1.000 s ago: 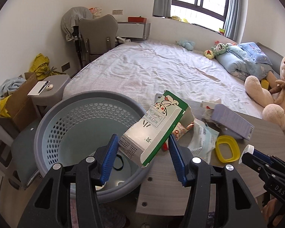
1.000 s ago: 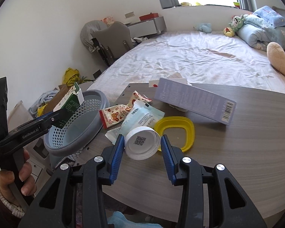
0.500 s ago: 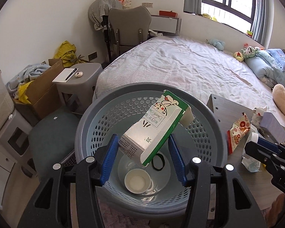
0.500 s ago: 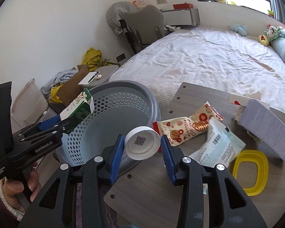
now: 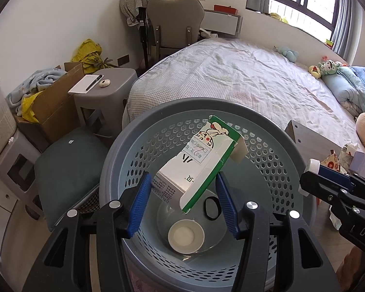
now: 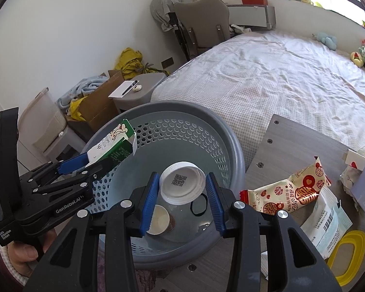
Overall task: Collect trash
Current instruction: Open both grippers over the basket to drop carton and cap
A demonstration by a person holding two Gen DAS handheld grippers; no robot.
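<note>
1. Big round grey perforated plastic basket [image 5: 283, 168] sits just beside the wooden table [image 6: 289, 146], and both grippers hang above it.
2. Left gripper [image 5: 182, 196] is clamped on a green-and-white milk carton [image 5: 197, 168], tilted over the basket's middle.
3. Right gripper [image 6: 181, 196] pinches a white round plastic lid [image 6: 182, 182] above the basket.
4. Down on the basket floor: a white paper cup [image 5: 186, 237] and a black hair tie [image 5: 212, 208] beside it.
5. Right of the basket, a red-patterned snack wrapper [image 6: 292, 189] lies on the table.
</note>
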